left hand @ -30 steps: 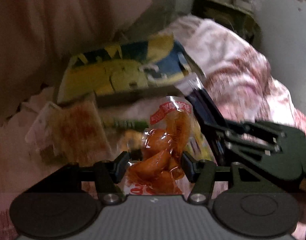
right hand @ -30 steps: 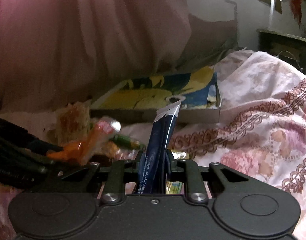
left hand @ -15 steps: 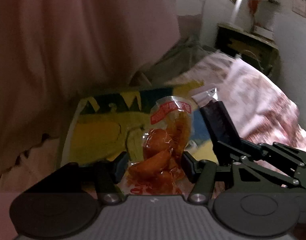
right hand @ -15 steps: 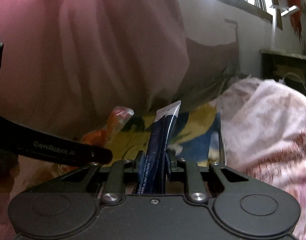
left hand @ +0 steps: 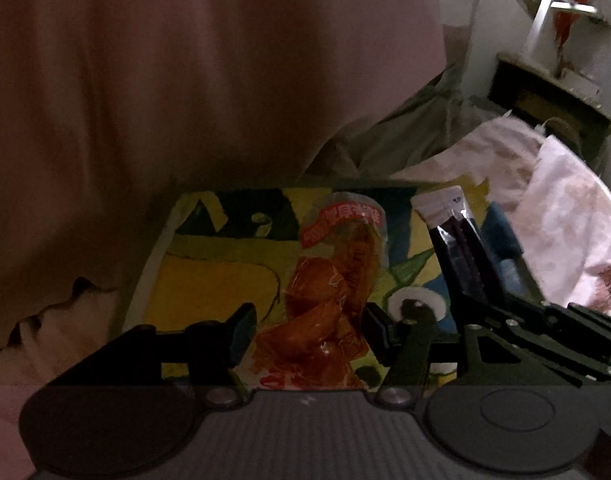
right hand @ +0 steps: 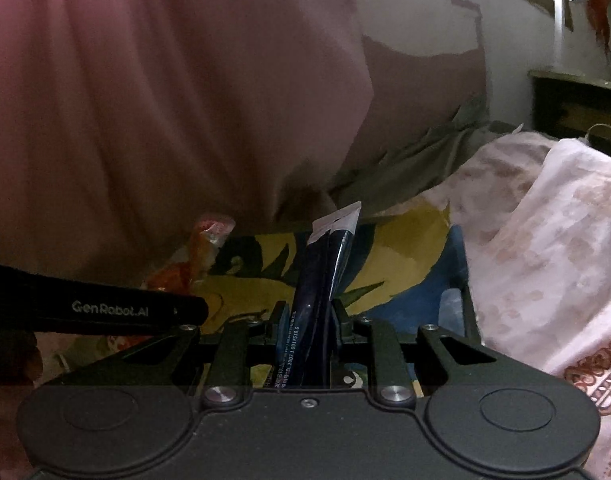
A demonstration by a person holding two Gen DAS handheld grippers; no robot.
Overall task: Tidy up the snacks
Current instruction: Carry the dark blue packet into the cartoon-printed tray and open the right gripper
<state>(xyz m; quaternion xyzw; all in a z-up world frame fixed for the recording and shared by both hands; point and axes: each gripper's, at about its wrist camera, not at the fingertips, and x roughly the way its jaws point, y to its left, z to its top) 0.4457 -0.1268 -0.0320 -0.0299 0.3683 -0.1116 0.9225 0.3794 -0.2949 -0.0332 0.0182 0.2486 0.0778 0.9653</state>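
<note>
We see the left tool (left hand: pixel 309 334) pinching a clear packet of orange snack pieces (left hand: pixel 329 300), upright between its pads, and the right tool (right hand: pixel 307 320) pressed tight on a slim dark-blue sachet (right hand: pixel 325 276). A second ago both tools hung over loose snacks lying on the bed in front of the box; now both packets hang above the yellow, green and blue printed box (left hand: pixel 209 276), which fills the middle of each view. The other snack bags have slipped out of sight, and the floral bedcover (right hand: pixel 545 248) lies off to the right.
</note>
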